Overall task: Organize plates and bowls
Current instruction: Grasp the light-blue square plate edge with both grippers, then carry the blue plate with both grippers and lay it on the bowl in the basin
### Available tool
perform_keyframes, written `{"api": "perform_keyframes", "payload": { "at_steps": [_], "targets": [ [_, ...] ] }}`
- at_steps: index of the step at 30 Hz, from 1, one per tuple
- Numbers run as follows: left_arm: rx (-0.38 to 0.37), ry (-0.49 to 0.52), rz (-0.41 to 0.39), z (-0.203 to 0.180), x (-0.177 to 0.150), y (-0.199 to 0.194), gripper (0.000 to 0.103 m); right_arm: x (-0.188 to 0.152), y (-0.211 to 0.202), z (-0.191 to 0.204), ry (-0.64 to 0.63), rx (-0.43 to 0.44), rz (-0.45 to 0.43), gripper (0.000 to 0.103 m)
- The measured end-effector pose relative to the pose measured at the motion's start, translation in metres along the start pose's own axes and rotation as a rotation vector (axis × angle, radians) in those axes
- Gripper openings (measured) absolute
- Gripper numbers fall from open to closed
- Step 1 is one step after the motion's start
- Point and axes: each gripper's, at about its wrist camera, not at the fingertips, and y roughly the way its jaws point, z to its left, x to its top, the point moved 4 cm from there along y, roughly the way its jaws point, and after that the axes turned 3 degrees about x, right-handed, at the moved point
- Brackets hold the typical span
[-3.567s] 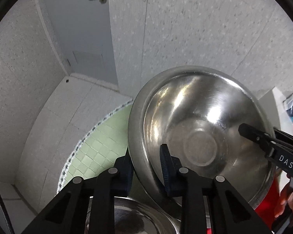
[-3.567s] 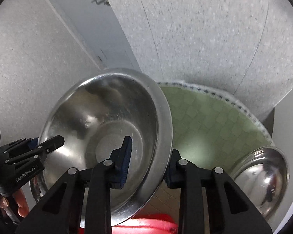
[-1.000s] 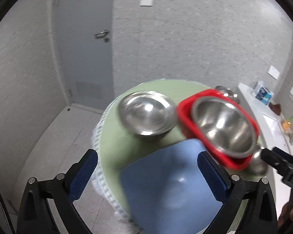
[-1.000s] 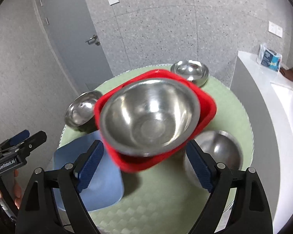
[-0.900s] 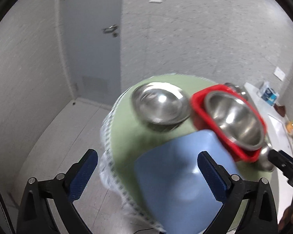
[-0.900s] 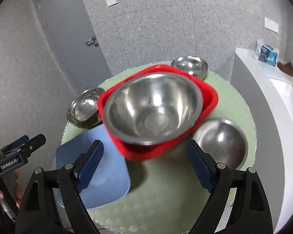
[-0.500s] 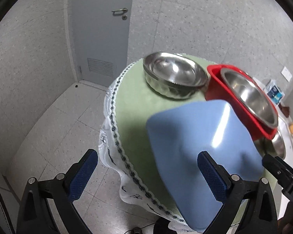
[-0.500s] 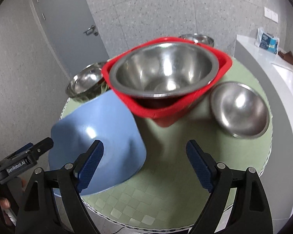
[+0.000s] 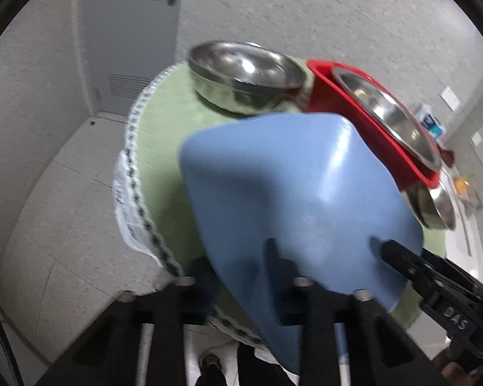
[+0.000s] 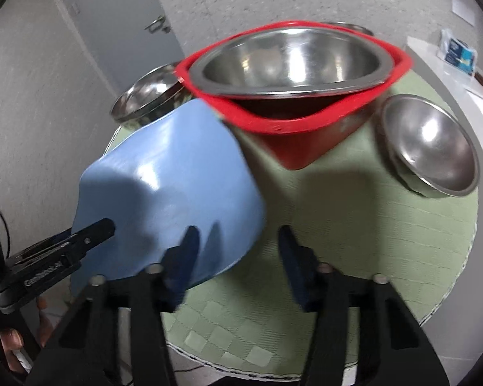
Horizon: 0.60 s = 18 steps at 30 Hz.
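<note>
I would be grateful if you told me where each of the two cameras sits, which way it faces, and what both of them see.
Left wrist: on the left gripper, looking down its fingers, shut on the blue dish's near rim; right gripper enters at right.
Right wrist: on the right gripper, facing the round table; its jaws, just closing, straddle the dish's corner without clearly pressing; a hand shows lower left.
Shared: blue dish, red bowl holding a steel bowl.

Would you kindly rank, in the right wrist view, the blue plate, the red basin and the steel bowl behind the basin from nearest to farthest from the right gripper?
1. The blue plate, at the right gripper, its edge between the jaws on the left.
2. The red basin, mid-table beyond the plate, with a large steel bowl nested inside.
3. The steel bowl behind the basin, at the table's far edge, mostly hidden.
</note>
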Motion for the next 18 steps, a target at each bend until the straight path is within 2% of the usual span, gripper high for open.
{"api": "perform_keyframes", "payload": {
  "at_steps": [2, 7, 12, 18],
  "targets": [
    [-0.005, 0.018, -0.014, 0.0, 0.0, -0.003, 0.015, -0.002, 0.002, 0.007, -0.024, 0.011, 0.009, 0.033],
    [-0.002, 0.007, -0.04, 0.01, 0.0, -0.016, 0.013, -0.001, -0.004, 0.018, -0.048, 0.023, 0.008, 0.033],
    [0.017, 0.005, -0.113, 0.017, 0.004, -0.053, 0.013, 0.008, -0.026, 0.036, -0.084, 0.055, -0.022, 0.033],
    [0.005, 0.013, -0.211, -0.001, 0.032, -0.097, 0.013, 0.043, -0.06, 0.039, -0.115, 0.098, -0.103, 0.033]
  ]
}}
